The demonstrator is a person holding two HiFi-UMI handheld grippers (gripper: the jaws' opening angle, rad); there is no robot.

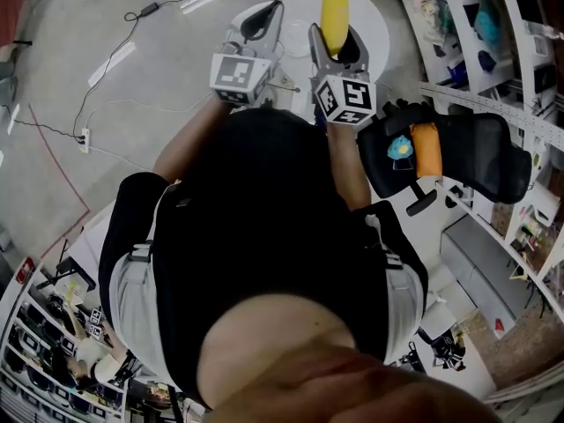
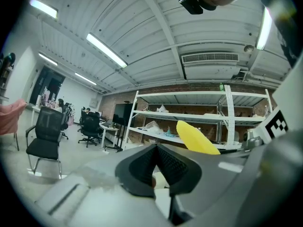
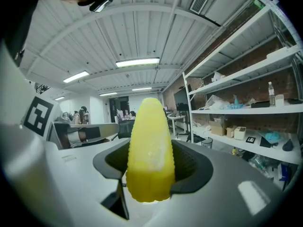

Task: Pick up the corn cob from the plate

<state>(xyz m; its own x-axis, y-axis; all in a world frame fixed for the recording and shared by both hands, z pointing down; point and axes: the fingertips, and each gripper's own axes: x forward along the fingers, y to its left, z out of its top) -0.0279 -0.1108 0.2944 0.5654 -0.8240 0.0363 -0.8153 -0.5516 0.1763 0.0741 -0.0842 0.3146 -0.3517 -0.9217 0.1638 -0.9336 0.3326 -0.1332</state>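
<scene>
My right gripper (image 1: 335, 40) is shut on the yellow corn cob (image 1: 333, 11), which stands upright between the jaws and sticks out past their tips. In the right gripper view the corn cob (image 3: 149, 145) fills the gap between the dark pads (image 3: 191, 167). It hangs in the air over a white round surface (image 1: 374, 20); I cannot tell whether that is the plate. My left gripper (image 1: 262, 20) is held level beside it on the left, shut with nothing held. The left gripper view shows those pads (image 2: 142, 167) meeting and the corn cob (image 2: 196, 137) just to the right.
A black office chair (image 1: 476, 152) carrying an orange and a blue object stands to the right of the person. Metal shelves (image 1: 493, 25) line the right wall. Cables (image 1: 132, 25) run across the grey floor at left. More office chairs (image 2: 45, 131) stand further off.
</scene>
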